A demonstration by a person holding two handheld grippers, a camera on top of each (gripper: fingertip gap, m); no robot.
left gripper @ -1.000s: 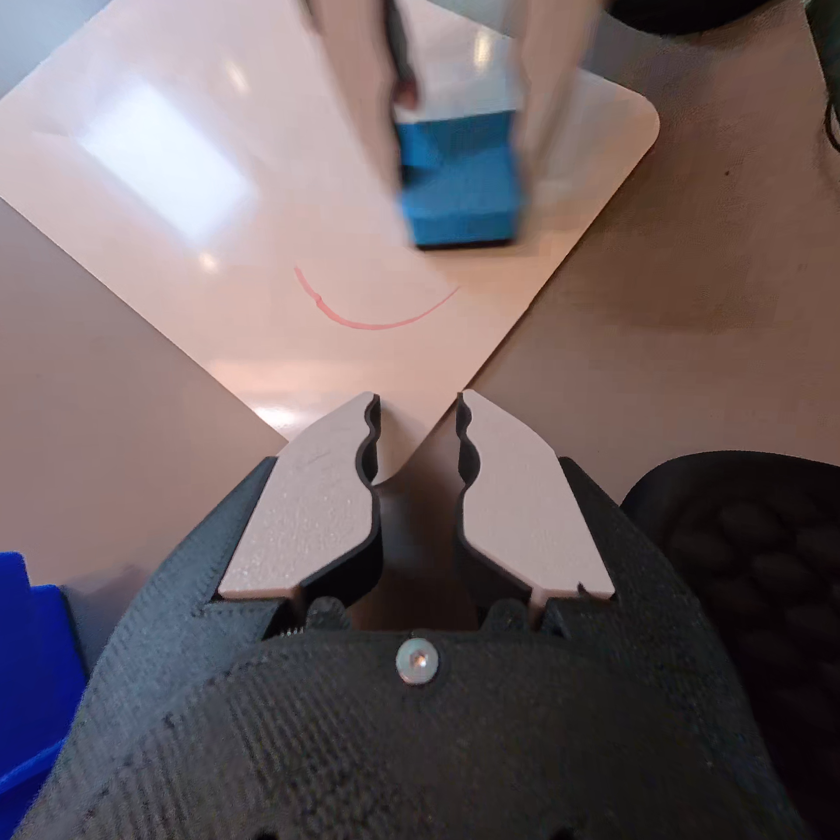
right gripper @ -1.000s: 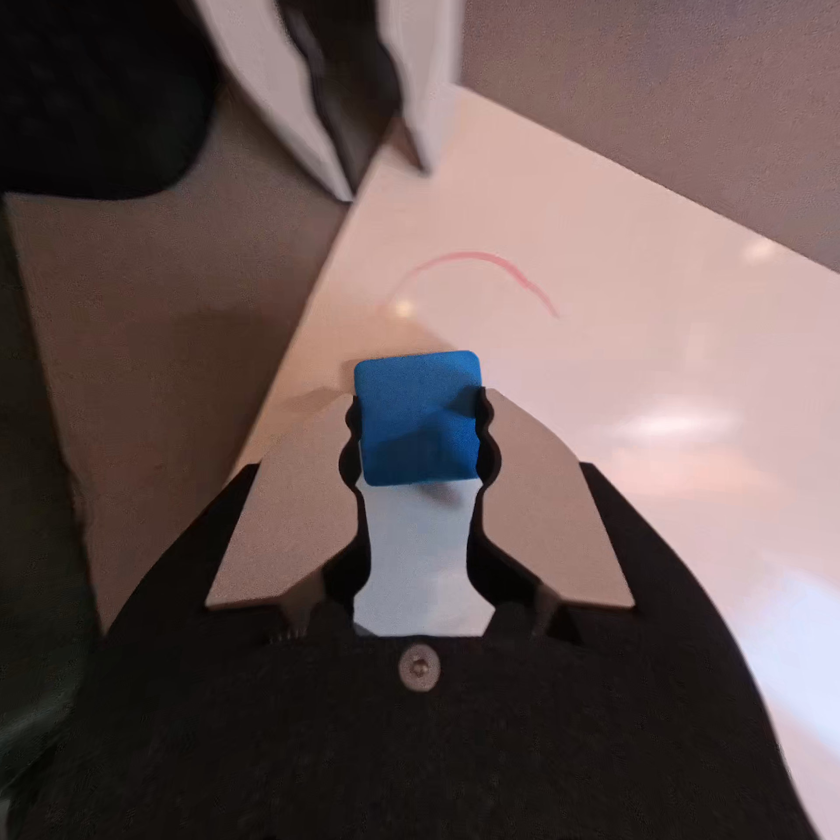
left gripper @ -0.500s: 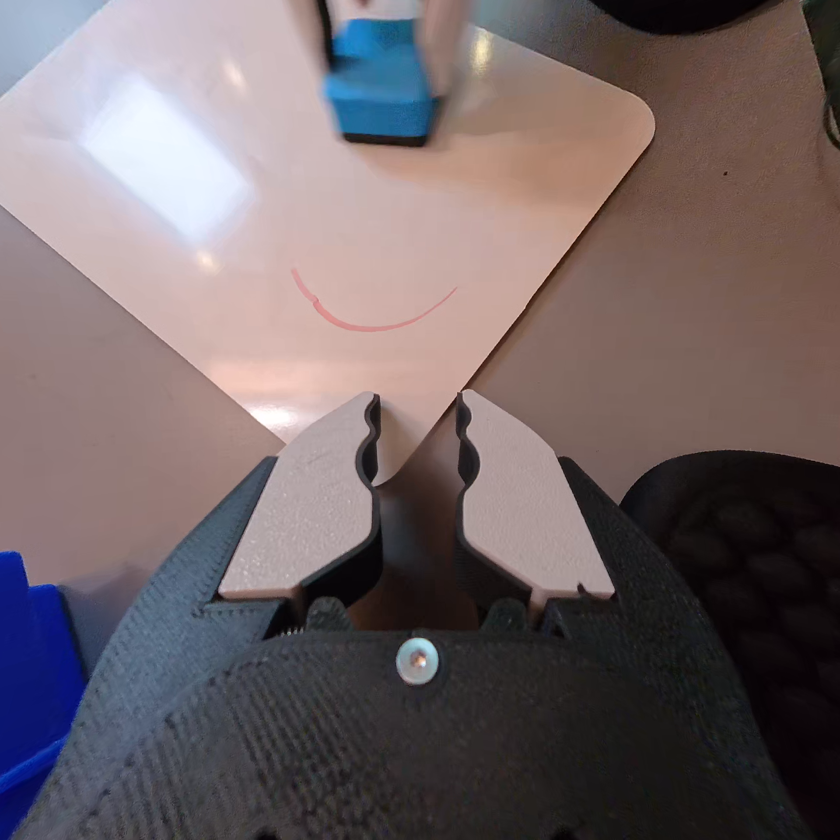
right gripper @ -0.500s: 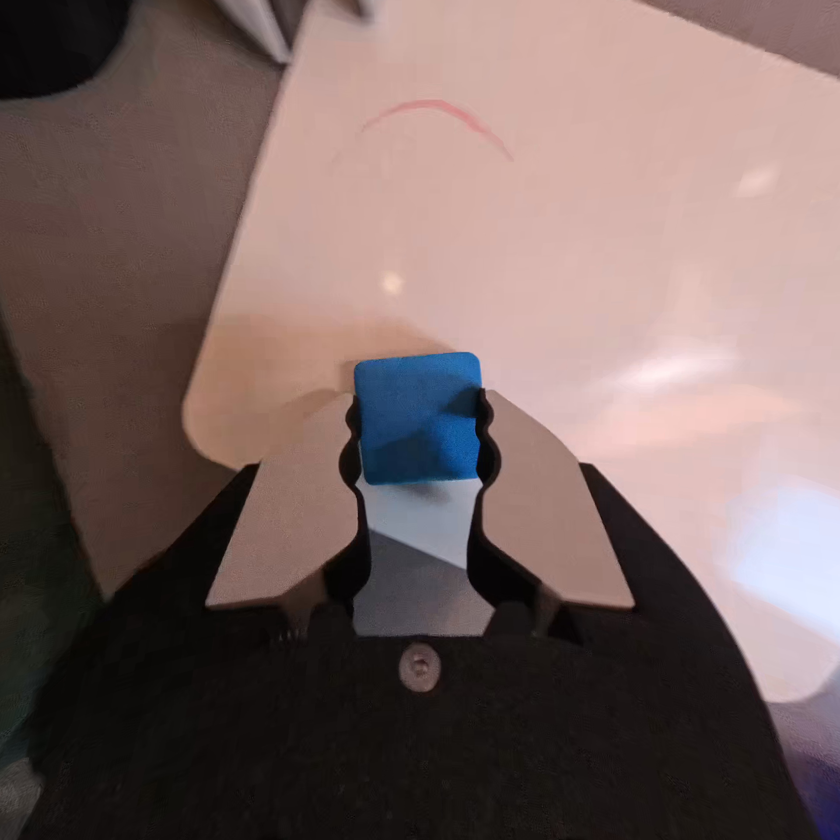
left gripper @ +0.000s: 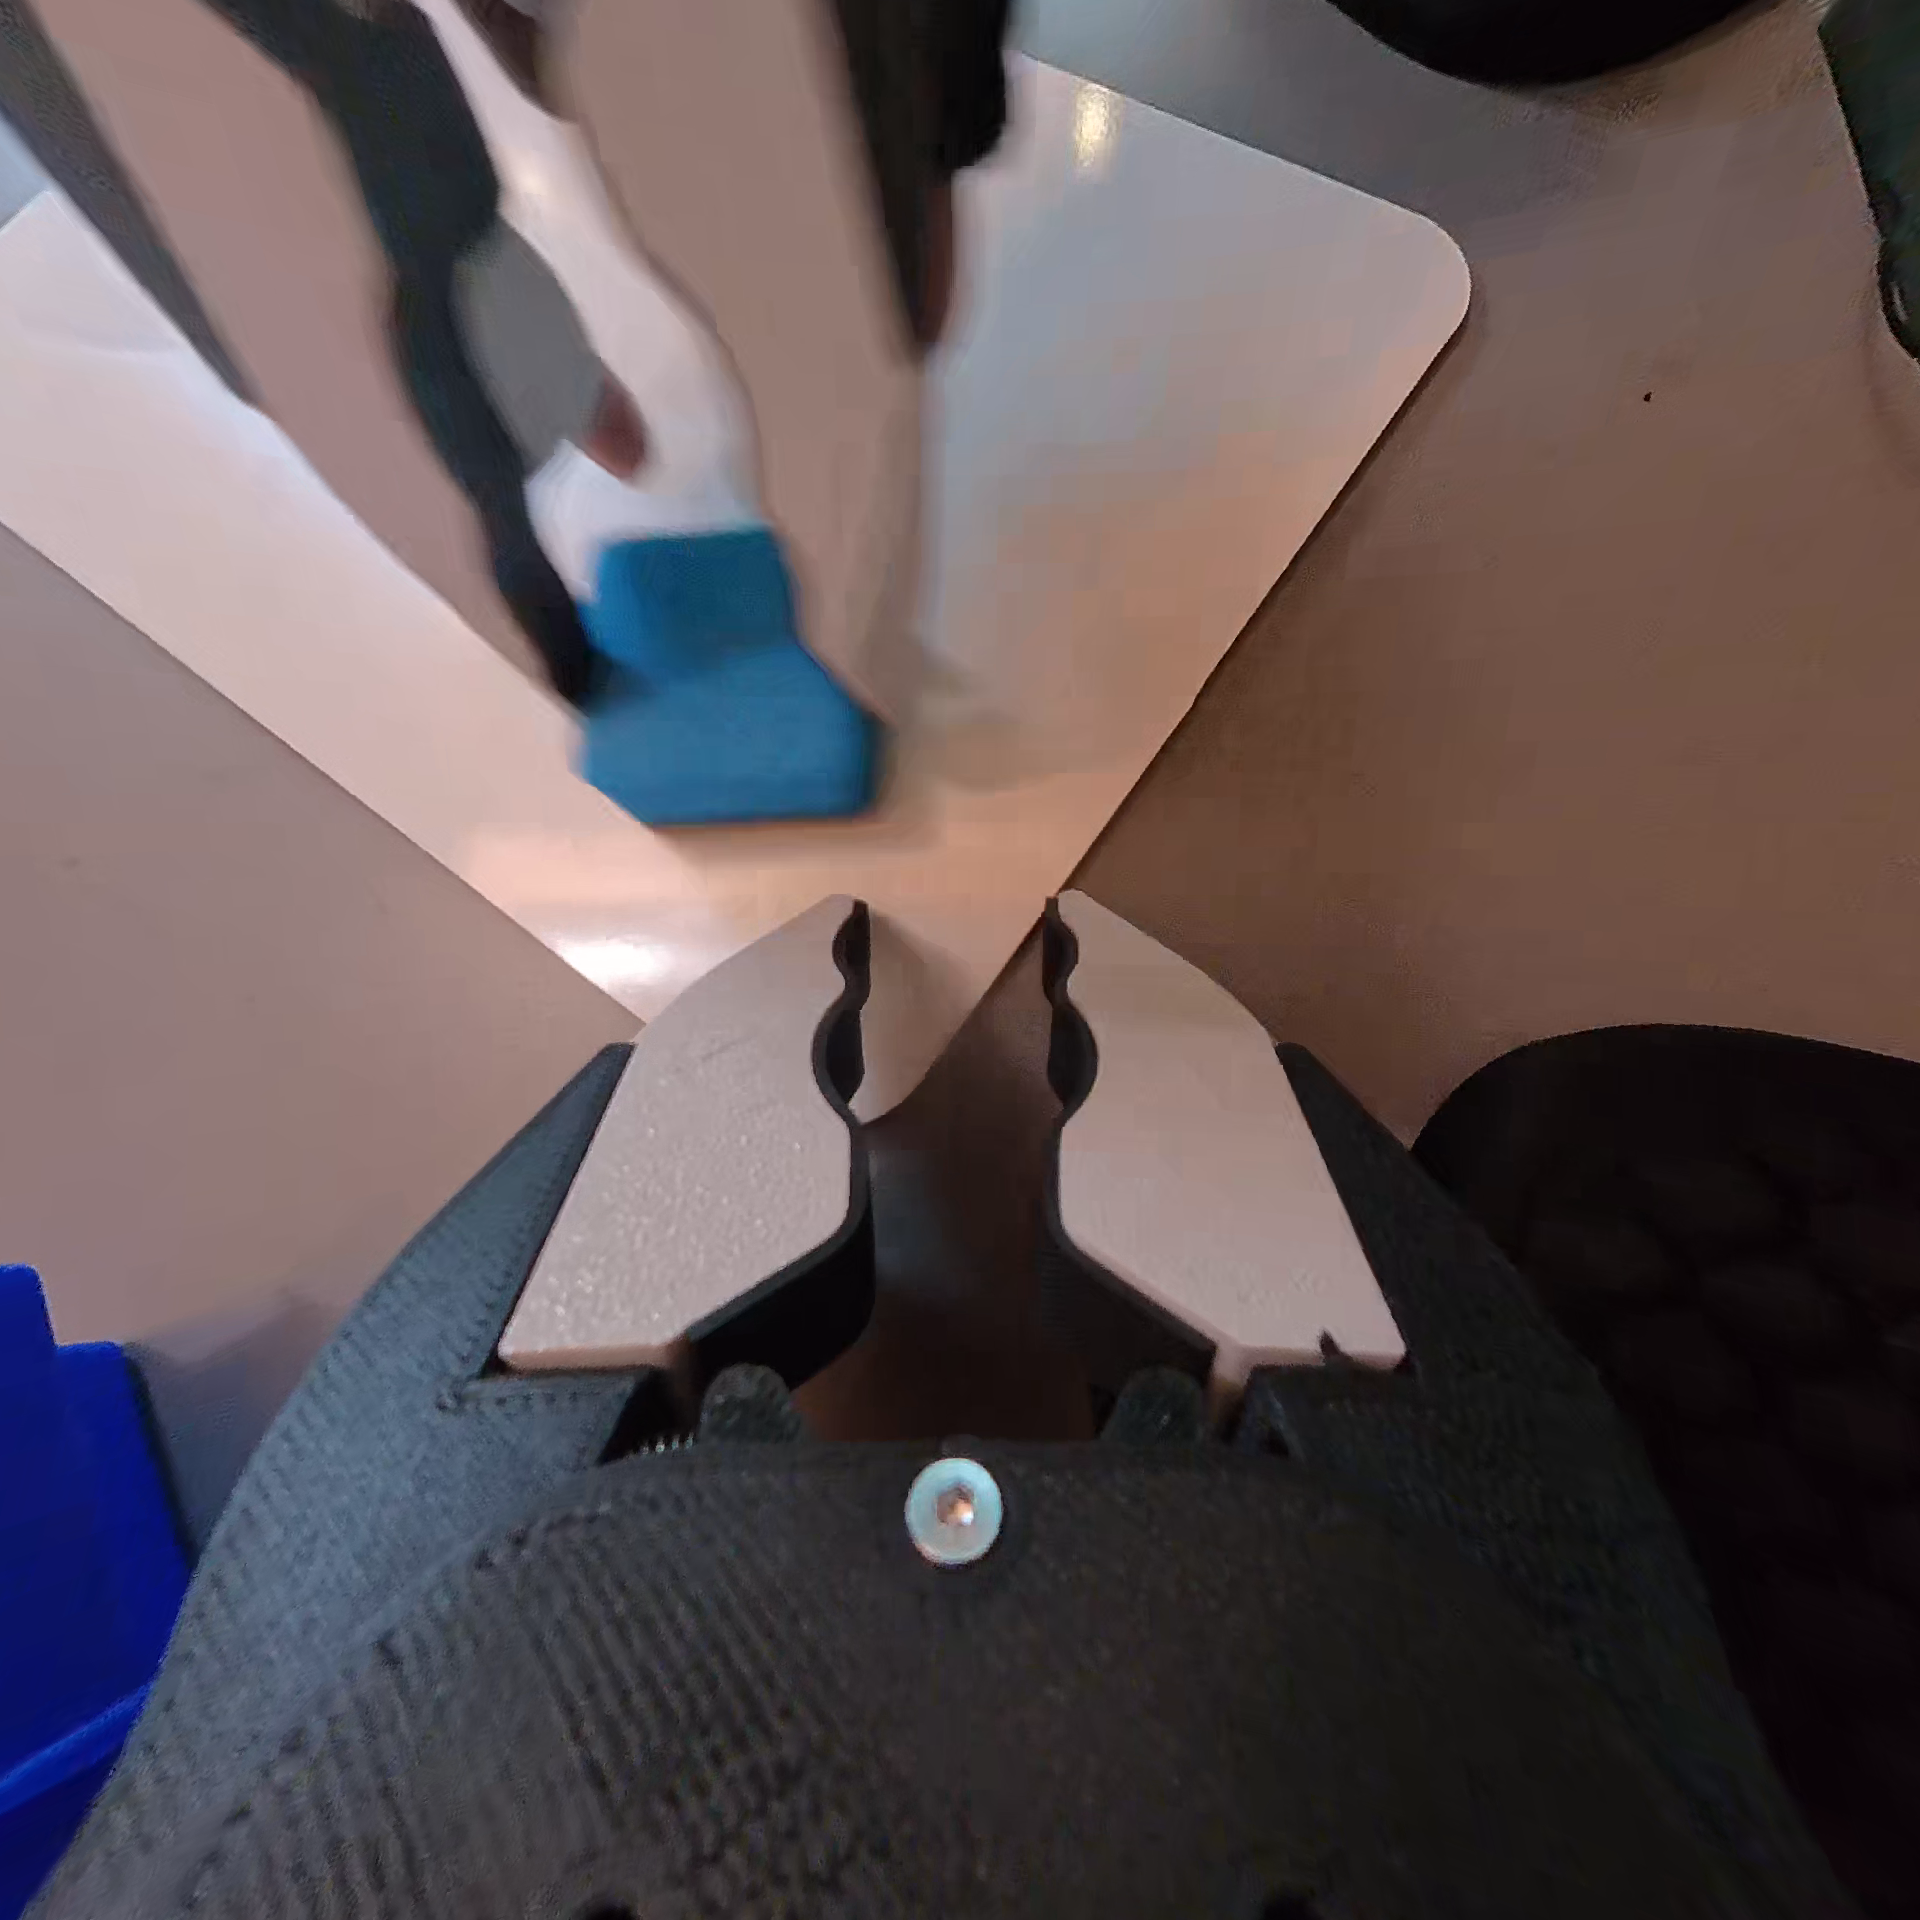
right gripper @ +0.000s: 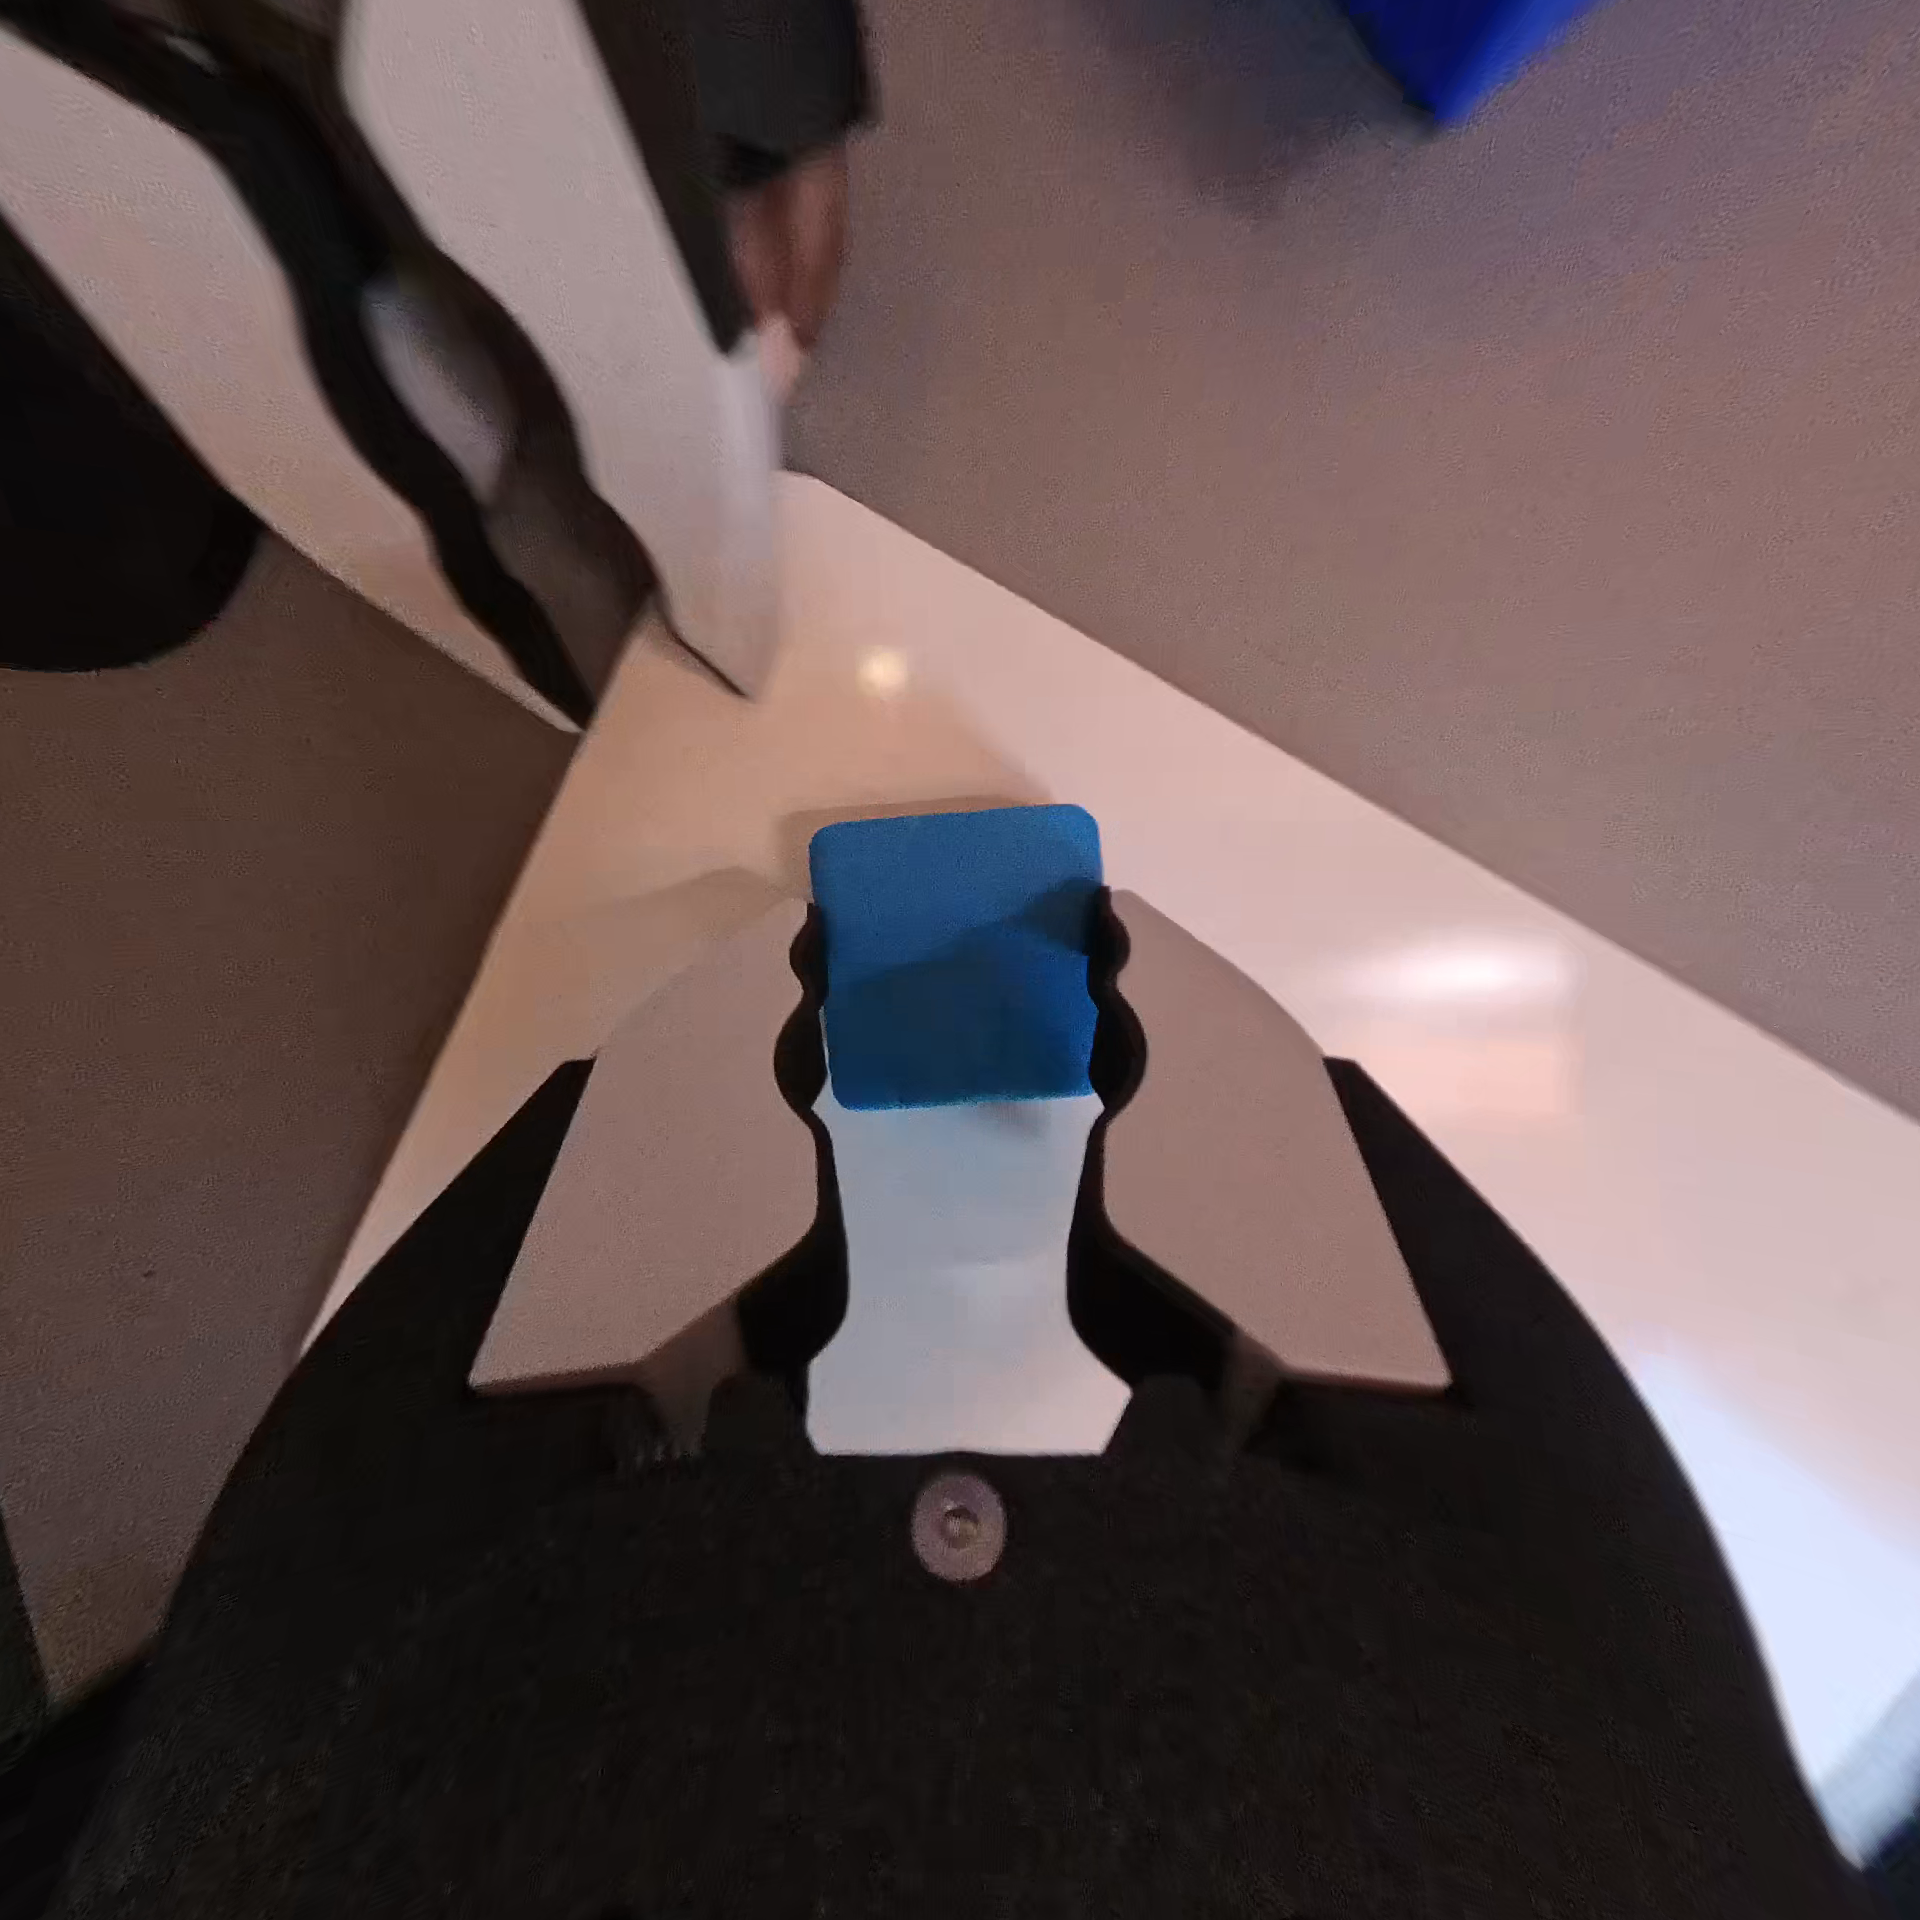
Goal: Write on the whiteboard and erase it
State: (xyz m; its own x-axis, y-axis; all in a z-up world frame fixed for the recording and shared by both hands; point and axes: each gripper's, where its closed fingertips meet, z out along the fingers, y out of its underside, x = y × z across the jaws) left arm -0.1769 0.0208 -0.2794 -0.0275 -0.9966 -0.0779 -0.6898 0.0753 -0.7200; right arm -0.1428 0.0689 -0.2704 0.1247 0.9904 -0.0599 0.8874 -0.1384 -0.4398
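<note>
The left gripper (left gripper: 948, 925) points toward twelve o'clock in its own view, its jaws parted with an empty gap between them. The right gripper (right gripper: 954, 914) is clamped tight, something pinched between its fingertips. Seen from the left wrist, it reaches in blurred from eleven o'clock, fingers angled down toward six.

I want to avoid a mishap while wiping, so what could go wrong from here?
1. The blue eraser is pinched only at its back end by the right gripper, so hard pressing might twist it loose.
2. It is sweeping near the whiteboard corner where the empty, open left gripper hovers; the two grippers could bump.
3. The board lies loose on the table and may slide.
</note>
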